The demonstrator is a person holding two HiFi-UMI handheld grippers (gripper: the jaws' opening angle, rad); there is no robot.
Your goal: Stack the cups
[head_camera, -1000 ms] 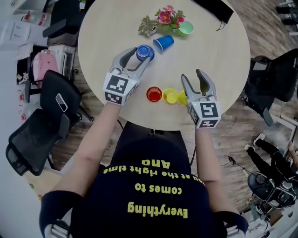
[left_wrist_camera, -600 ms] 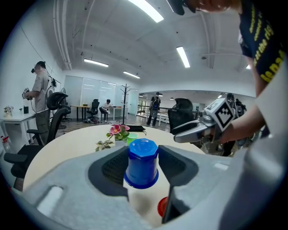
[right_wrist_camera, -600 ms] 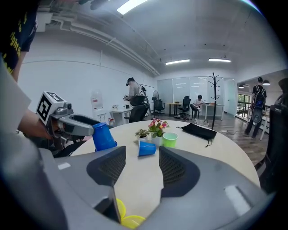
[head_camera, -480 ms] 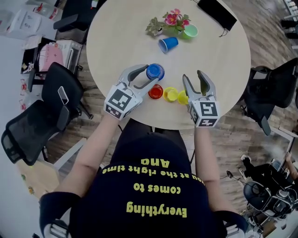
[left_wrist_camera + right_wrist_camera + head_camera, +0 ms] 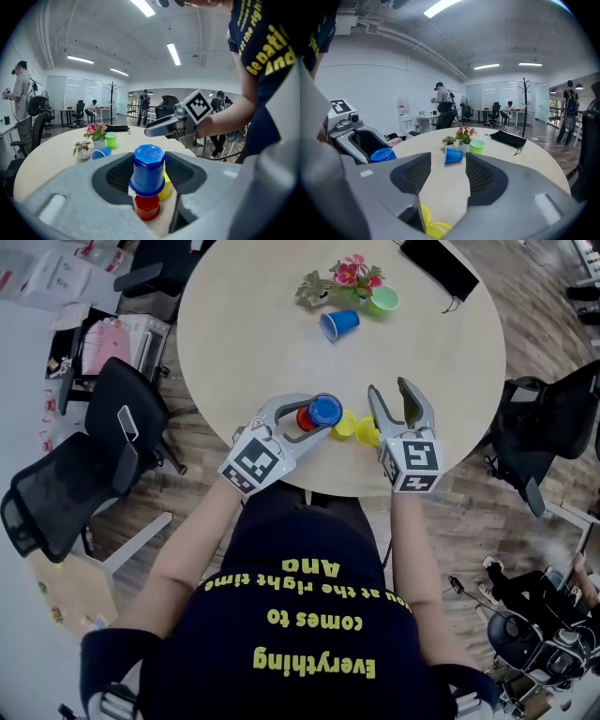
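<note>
Fingers (image 5: 117,176) of the left gripper (image 5: 317,414) are clamped on a blue cup (image 5: 148,168), held mouth down. It hangs directly over the red cup (image 5: 146,207), its rim hiding the red cup's top. Whether the two touch cannot be told.

A second ago this gripper carried the blue cup farther up the table (image 5: 281,343), well apart from the red cup and to its left. Since then it has come toward the person and to the right. The right gripper (image 5: 389,390) has hardly shifted. Its fingers (image 5: 485,176) stand apart with nothing between them.

Two yellow cups (image 5: 354,429) lie just beside the red cup, between it and the right gripper's left finger. This cluster sits close to the round table's near edge, by the person's body.

Beyond it, a wide stretch of bare tabletop runs to a second blue cup (image 5: 338,324), lying on its side. A green cup (image 5: 382,301) and flowers (image 5: 342,277) stand just behind that one, near the far edge. Black chairs (image 5: 84,484) stand off the table to the left and right.
</note>
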